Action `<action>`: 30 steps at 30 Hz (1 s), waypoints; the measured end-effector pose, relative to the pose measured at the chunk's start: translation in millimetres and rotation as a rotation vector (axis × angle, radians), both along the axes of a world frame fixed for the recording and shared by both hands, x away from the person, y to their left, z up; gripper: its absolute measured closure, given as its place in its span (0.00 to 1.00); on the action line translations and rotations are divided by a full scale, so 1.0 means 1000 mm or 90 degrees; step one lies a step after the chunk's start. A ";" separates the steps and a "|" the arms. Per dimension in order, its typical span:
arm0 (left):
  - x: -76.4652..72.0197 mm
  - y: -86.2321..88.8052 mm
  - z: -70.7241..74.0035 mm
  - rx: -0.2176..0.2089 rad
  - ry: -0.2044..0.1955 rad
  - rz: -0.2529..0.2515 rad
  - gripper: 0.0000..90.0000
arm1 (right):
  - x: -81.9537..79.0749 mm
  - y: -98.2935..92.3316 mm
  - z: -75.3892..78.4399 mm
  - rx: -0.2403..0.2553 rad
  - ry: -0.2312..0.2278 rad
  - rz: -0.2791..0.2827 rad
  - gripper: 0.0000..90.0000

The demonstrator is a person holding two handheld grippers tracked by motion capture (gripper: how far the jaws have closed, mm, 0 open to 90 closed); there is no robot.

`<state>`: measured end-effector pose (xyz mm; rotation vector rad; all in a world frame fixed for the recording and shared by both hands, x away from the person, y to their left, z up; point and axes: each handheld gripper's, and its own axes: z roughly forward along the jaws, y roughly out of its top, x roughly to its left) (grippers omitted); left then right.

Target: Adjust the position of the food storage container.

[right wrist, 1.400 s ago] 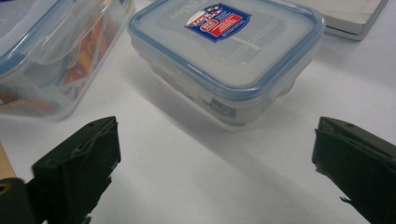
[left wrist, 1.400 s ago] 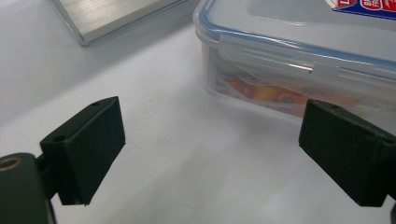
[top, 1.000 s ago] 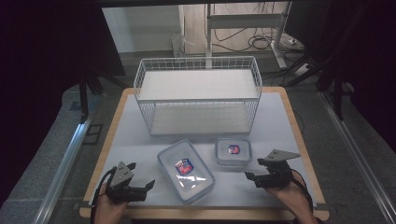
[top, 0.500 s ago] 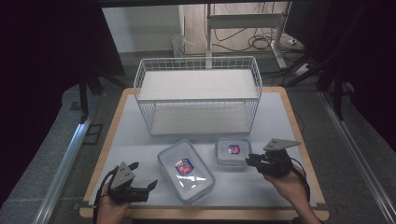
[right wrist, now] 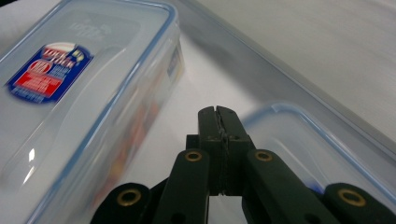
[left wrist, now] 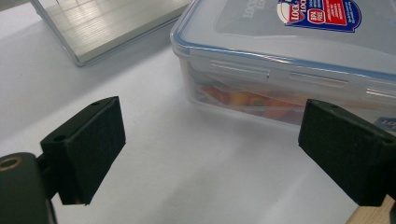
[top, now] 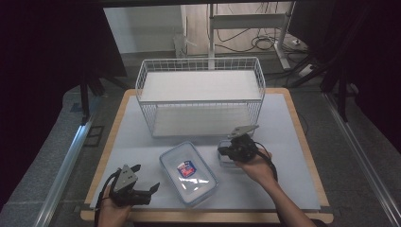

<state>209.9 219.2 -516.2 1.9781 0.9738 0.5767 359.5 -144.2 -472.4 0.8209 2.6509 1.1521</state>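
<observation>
1. R gripper [top: 226, 151] sits right over the small lock-lid container [top: 226, 160], which lies on the counter [top: 302, 142] just R of the big one. Its fingers [right wrist: 218, 122] have just been closing and now meet pad to pad, w/ nothing between them. In the right gripper view their tips hang over the small container's near-left corner [right wrist: 280, 112].

2. L gripper [top: 152, 189] rests at the front-left of the counter w/ fingers [left wrist: 88, 140] spread wide and empty. The large rectangular container [top: 188, 171] lies just ahead of them — its long side wall w/ the lid flap faces the gap, as the left gripper view shows [left wrist: 280, 79].

3. Key relation: the large container's long axis runs diagonally, near-right to far-left toward the wire basket [top: 201, 97]. The small one lies beside its far-right end, close but whether touching I can't tell.

4. Nearness: R hand is on the small container; L hand is the nearer to the large one, apart from it by a strip of bare counter.

5. My read — w/ fingers pressed together, R looks set to push or press on the small lid, not to grasp; a pinch would need them reopened and set astride an edge.

6. Basket stands empty at the back, well apart from both grippers.
</observation>
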 end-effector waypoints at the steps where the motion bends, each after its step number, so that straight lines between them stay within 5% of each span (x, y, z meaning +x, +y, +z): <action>1: 0.000 0.000 0.000 0.000 0.000 -0.001 0.08 | 0.006 0.014 -0.004 -0.010 0.004 0.010 0.99; 4: 0.000 0.000 -0.001 0.002 0.001 -0.003 0.08 | 0.010 0.026 -0.008 -0.027 0.004 0.017 0.99; 8: 0.000 -0.001 -0.001 0.006 0.002 -0.005 0.08 | 0.014 0.039 -0.017 -0.090 0.000 0.016 1.00; 9: 0.001 -0.001 -0.001 0.007 0.003 -0.006 0.08 | 0.014 0.035 -0.019 -0.073 0.022 0.013 1.00; 14: 0.001 -0.001 -0.002 0.008 0.003 -0.006 0.08 | 0.005 0.028 -0.014 -0.083 0.011 0.015 1.00; 21: 0.000 -0.003 -0.002 0.015 0.000 -0.007 0.08 | -0.005 0.000 -0.012 -0.083 0.038 -0.001 1.00; 23: 0.001 -0.003 -0.002 0.012 -0.001 -0.008 0.08 | -0.007 -0.004 -0.008 -0.086 0.023 -0.007 1.00; 27: 0.002 -0.003 -0.002 0.010 0.003 -0.008 0.08 | 0.007 -0.012 0.003 -0.042 0.004 -0.055 1.00; 30: 0.002 -0.002 -0.002 0.008 0.001 -0.007 0.08 | 0.026 -0.010 0.004 -0.037 -0.011 -0.093 1.00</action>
